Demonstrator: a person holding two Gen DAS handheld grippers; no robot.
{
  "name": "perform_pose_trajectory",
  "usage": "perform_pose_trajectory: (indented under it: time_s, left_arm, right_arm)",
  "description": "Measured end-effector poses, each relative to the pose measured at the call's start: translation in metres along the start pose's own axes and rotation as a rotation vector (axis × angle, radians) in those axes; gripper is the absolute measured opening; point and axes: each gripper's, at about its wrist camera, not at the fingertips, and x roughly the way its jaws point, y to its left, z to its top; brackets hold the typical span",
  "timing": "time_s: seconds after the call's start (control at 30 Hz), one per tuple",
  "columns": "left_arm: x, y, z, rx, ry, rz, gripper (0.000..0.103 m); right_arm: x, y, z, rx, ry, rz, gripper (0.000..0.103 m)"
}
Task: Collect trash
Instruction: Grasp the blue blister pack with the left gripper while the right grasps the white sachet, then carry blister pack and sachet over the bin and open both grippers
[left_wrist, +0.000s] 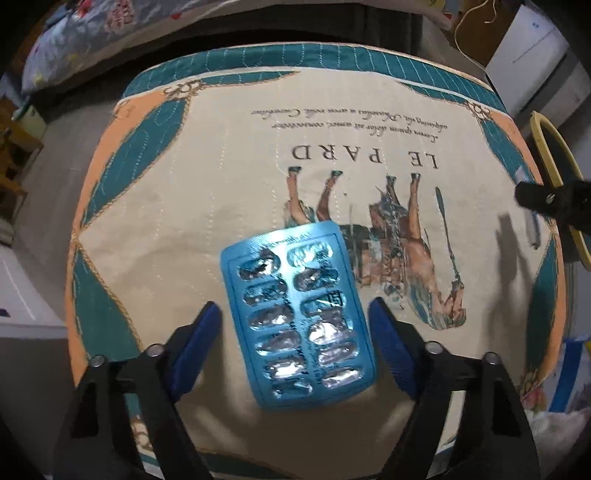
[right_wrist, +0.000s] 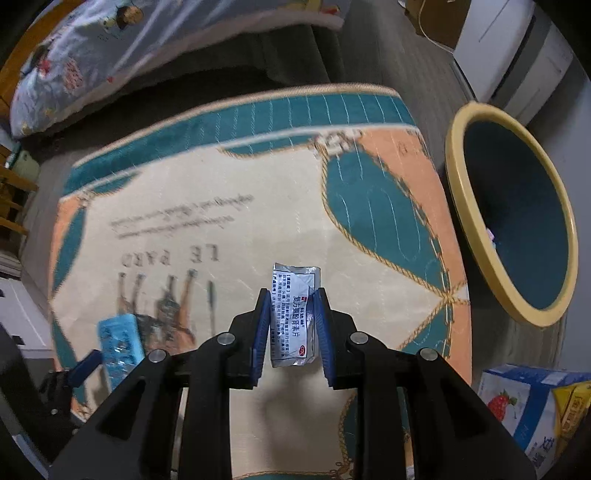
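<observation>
A blue, emptied pill blister pack (left_wrist: 297, 314) lies flat on the printed quilted mat (left_wrist: 184, 206). My left gripper (left_wrist: 295, 314) is open, its blue pads either side of the pack and not touching it. My right gripper (right_wrist: 291, 317) is shut on a silver medicine sachet (right_wrist: 293, 314) with printed text, held above the mat (right_wrist: 221, 229). The blister pack (right_wrist: 120, 349) also shows at the lower left of the right wrist view. The right gripper's tip (left_wrist: 546, 201) shows at the right edge of the left wrist view.
A round bin (right_wrist: 480, 236) with a yellow rim and dark teal inside stands just right of the mat; its rim (left_wrist: 554, 162) also shows in the left wrist view. Cartons (right_wrist: 532, 410) lie at lower right. A patterned pillow (right_wrist: 110, 55) and white appliance (right_wrist: 509, 55) sit behind.
</observation>
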Motion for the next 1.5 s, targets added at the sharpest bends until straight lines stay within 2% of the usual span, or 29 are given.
perform_pose_trajectory:
  time_s: [0.03, 0.23, 0.4, 0.57, 0.77, 0.87, 0.97, 1.03, 1.17, 1.3, 1.5]
  left_arm:
    - [-0.001, 0.001, 0.0, 0.001, -0.004, 0.011, 0.072]
    - [-0.008, 0.0, 0.011, 0.04, -0.037, 0.013, 0.071]
    - [-0.042, -0.02, 0.025, 0.119, -0.169, -0.015, 0.071]
    - [-0.081, -0.051, 0.038, 0.223, -0.297, -0.01, 0.071]
    - [-0.123, -0.079, 0.069, 0.259, -0.368, -0.1, 0.071]
    - [-0.14, -0.097, 0.089, 0.299, -0.4, -0.119, 0.071]
    - [-0.149, -0.112, 0.093, 0.354, -0.431, -0.129, 0.071]
    - [-0.146, -0.124, 0.095, 0.359, -0.437, -0.176, 0.071]
    - [-0.124, -0.157, 0.097, 0.36, -0.375, -0.237, 0.071]
    - [-0.113, -0.199, 0.095, 0.466, -0.381, -0.229, 0.071]
    - [-0.1, -0.242, 0.097, 0.529, -0.379, -0.28, 0.071]
  right_arm:
    - [-0.004, -0.001, 0.001, 0.006, -0.008, 0.009, 0.024]
    - [-0.014, -0.01, 0.007, 0.032, -0.029, 0.019, 0.024]
    - [-0.028, -0.02, 0.012, 0.063, -0.056, 0.055, 0.024]
    - [-0.051, -0.036, 0.02, 0.063, -0.123, 0.034, 0.024]
    - [-0.08, -0.071, 0.029, 0.095, -0.198, 0.042, 0.024]
    - [-0.088, -0.09, 0.031, 0.097, -0.223, 0.013, 0.024]
    - [-0.088, -0.11, 0.03, 0.115, -0.22, 0.003, 0.024]
    - [-0.089, -0.128, 0.03, 0.13, -0.219, -0.011, 0.024]
    - [-0.089, -0.161, 0.028, 0.168, -0.22, -0.04, 0.024]
    - [-0.089, -0.192, 0.027, 0.237, -0.221, -0.033, 0.024]
    - [-0.083, -0.233, 0.026, 0.29, -0.212, -0.055, 0.024]
